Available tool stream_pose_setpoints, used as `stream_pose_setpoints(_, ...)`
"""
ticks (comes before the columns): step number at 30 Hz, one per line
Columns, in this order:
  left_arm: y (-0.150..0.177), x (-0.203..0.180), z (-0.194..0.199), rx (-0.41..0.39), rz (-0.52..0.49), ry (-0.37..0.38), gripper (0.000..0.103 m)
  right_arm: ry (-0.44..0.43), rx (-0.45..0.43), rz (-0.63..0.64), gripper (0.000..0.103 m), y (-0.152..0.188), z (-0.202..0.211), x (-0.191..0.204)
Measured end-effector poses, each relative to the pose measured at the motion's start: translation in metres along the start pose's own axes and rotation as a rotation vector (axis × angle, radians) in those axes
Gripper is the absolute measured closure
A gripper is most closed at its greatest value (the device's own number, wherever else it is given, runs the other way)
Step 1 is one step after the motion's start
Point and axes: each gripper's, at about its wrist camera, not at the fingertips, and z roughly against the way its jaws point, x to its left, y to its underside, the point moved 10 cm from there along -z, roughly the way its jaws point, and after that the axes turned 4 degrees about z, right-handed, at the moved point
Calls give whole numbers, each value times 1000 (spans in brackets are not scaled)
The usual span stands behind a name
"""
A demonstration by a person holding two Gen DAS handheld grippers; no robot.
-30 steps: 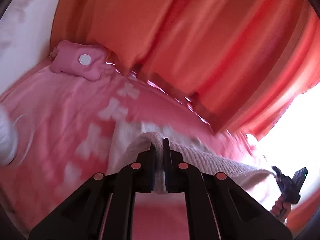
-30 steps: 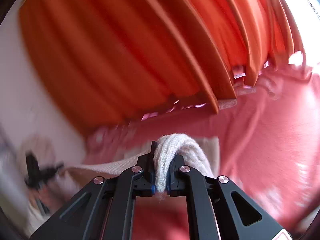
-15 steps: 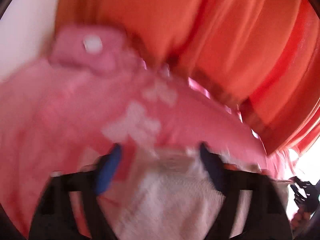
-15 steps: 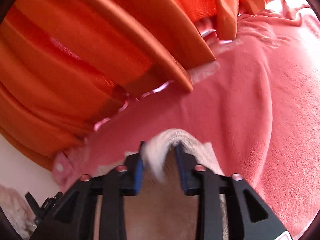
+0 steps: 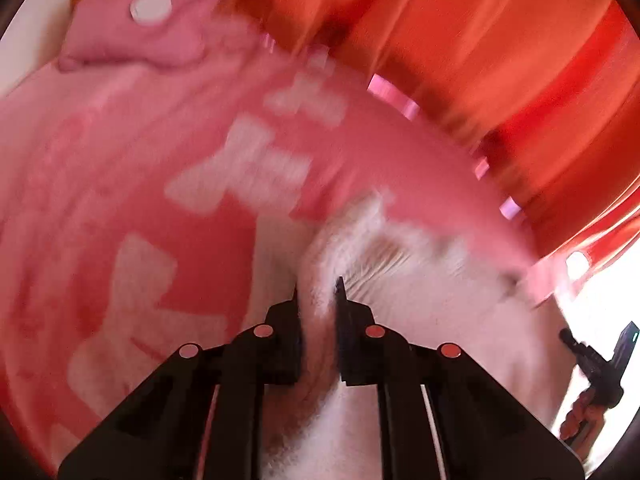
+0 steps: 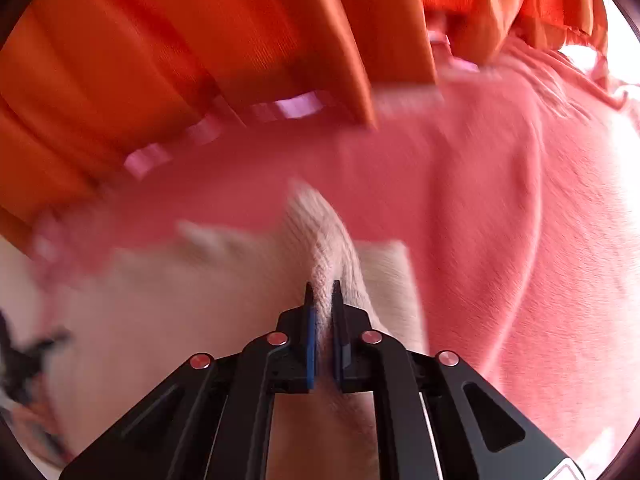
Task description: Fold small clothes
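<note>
Left wrist view first: the left gripper (image 5: 318,288) is clamped on a pinched ridge of the cream knit garment (image 5: 420,300), which lies on the pink blanket (image 5: 100,168) with pale blocky shapes printed on it. The rest of the knit spreads off to the right, toward the right gripper (image 5: 596,364), small at the frame edge. A pink pillow (image 5: 136,28) with a white round patch sits at the far end, orange curtain (image 5: 500,60) behind. The frame is pretty blurry, so I'd guess things are moving quickly. My worry is that the bite is only a thin ridge of loose knit, so a quick pull could slide it out of the jaws or stretch it, and the fold ends up crooked.

Right wrist view: the right gripper (image 6: 321,290) is squeezed shut on another raised ridge of the same cream knit garment (image 6: 200,300), with the blue pads nearly meeting around it. The blanket (image 6: 500,240) here is plain pink and wrinkled. If the two hands don't travel together, the cloth between them could sag or twist, or drag the fuzzy blanket along with it.

Brands or writing: none I can read. The blanket shapes are too smeared to say if they're letters, and the pillow patch looks blank.
</note>
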Motion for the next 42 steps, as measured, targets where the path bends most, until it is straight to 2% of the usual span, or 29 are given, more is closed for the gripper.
stream_pose_setpoints(2,-10,-11,23,-68,-16,36,93,-32,-100,21,98,-16,25,8)
stream_pose_setpoints(3,-10,-9,22,-73,-30,10,93,7,-81,22,98,-16,21,3)
stream_pose_setpoints(5,4,11,-5,12,-22,-86,94,192,144,-10,98,16,-21,-36)
stream_pose_setpoints(6,14,21,-18,64,11,-107,94,237,220,-44,98,30,-33,-51)
stream_pose_setpoints(7,17,24,-20,74,44,-100,94,192,207,-89,98,27,-31,-50)
stream_pose_setpoints(9,10,17,-7,36,20,-88,94,140,94,-60,98,2,-6,-34)
stream_pose_setpoints(10,8,16,-3,20,-5,-98,94,163,63,-32,98,-4,2,-33)
stream_pose_setpoints(11,10,20,-9,37,-14,-127,93,198,99,-35,98,0,-4,-40)
stream_pose_setpoints(13,20,27,-24,92,7,-141,93,228,261,-71,98,27,-31,-55)
stream_pose_setpoints(15,12,18,-13,41,-23,-157,88,249,204,-48,97,15,-23,-50)
stream_pose_setpoints(16,5,9,4,-20,-44,-163,88,257,129,-14,94,2,-8,-39)
stream_pose_setpoints(17,-1,4,17,-69,-47,-175,77,273,25,20,89,-13,13,-24)
stream_pose_setpoints(18,-7,-2,32,-128,-51,-183,57,264,-31,59,87,-20,23,-9)
stream_pose_setpoints(19,-9,-10,47,-181,-54,-175,49,196,-77,139,87,-22,32,23)
stream_pose_setpoints(20,-5,-31,62,-232,-75,-101,46,111,-67,204,87,-15,30,53)
stream_pose_setpoints(21,0,-45,64,-227,-100,-46,46,15,-28,253,87,1,25,83)
stream_pose_setpoints(22,18,-73,60,-175,-152,52,46,-112,49,306,87,29,14,120)
stream_pose_setpoints(24,52,-106,40,-58,-238,124,45,-242,208,405,89,86,-9,172)
stream_pose_setpoints(25,74,-115,25,-6,-298,91,45,-281,296,467,89,119,-20,193)
stream_pose_setpoints(27,102,-111,5,55,-389,-5,46,-255,394,539,92,156,-32,200)
stream_pose_setpoints(29,120,-91,-5,100,-444,-98,49,-211,425,551,102,167,-30,181)
stream_pose_setpoints(31,121,-72,9,80,-442,-107,52,-133,412,465,102,150,-16,139)
stream_pose_setpoints(34,120,-23,35,61,-393,-186,52,11,394,260,103,135,14,40)
stream_pose_setpoints(36,126,-1,52,69,-352,-182,52,53,416,73,103,134,42,-18)
stream_pose_setpoints(37,127,3,60,66,-338,-178,52,126,411,49,103,134,54,-38)
stream_pose_setpoints(39,124,8,77,36,-328,-201,53,114,367,21,103,123,75,-50)
stream_pose_setpoints(40,121,8,85,18,-315,-200,52,138,341,26,87,116,80,-53)
stream_pose_setpoints(41,111,4,94,-13,-285,-187,44,189,286,51,83,99,87,-57)
stream_pose_setpoints(42,99,0,98,-37,-256,-162,36,210,218,85,69,76,89,-54)
